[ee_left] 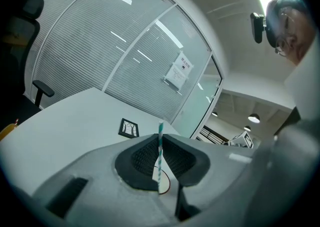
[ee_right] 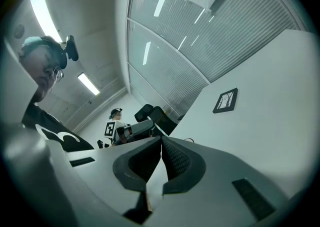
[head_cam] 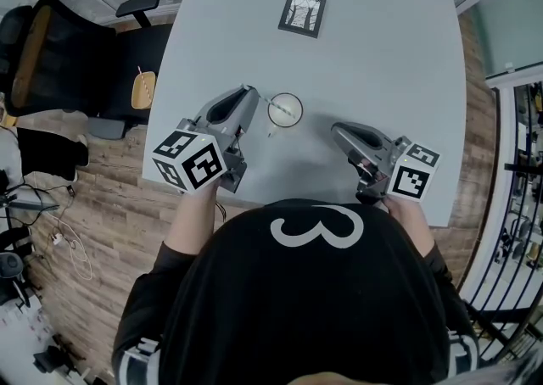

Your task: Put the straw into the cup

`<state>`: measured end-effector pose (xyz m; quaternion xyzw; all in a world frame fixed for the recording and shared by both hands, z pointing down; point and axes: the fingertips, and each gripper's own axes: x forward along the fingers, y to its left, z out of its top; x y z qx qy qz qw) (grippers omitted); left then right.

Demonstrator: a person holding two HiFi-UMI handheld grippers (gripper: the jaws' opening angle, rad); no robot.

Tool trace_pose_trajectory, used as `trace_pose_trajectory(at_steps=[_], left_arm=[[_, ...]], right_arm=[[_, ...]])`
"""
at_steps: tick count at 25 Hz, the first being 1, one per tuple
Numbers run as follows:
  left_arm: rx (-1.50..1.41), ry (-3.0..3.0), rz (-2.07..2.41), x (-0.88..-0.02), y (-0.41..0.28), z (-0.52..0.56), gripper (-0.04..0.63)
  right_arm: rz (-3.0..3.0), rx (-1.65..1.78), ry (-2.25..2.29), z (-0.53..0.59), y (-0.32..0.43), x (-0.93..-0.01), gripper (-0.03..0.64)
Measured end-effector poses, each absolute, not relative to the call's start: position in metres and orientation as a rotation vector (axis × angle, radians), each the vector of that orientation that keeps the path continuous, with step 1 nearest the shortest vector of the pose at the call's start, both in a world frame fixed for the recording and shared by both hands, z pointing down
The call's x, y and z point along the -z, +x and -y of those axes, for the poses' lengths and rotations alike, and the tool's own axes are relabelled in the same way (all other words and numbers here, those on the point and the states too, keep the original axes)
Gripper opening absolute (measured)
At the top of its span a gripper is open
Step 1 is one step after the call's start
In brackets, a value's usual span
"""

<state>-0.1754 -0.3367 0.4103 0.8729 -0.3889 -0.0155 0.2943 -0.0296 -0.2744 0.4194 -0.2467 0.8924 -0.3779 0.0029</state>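
Left gripper [ee_left: 160, 141] is clamping the teal-striped straw [ee_left: 159, 157] roughly upright beside the cup's [head_cam: 298, 102] left rim, mid-frame, likely lining up insertion. Right gripper [ee_right: 161, 143] is idling closed and empty, lower right.

A pale grey table [head_cam: 382, 61] with rounded corners carries two things. A round cup [head_cam: 285, 109] stands toward the near edge, a little left of the middle. A small black-framed picture [head_cam: 302, 13] lies flat near the far edge, well apart from the cup.
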Motion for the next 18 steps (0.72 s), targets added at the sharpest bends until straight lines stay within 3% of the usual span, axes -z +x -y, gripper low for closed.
trace_pose_trajectory(at_steps=[18], left_arm=[[-0.007,2.264,1.016,-0.456,-0.169,0.344,0.035]], right_arm=[[-2.765,1.253,-0.797,0.276,-0.025,-0.435,0.015]])
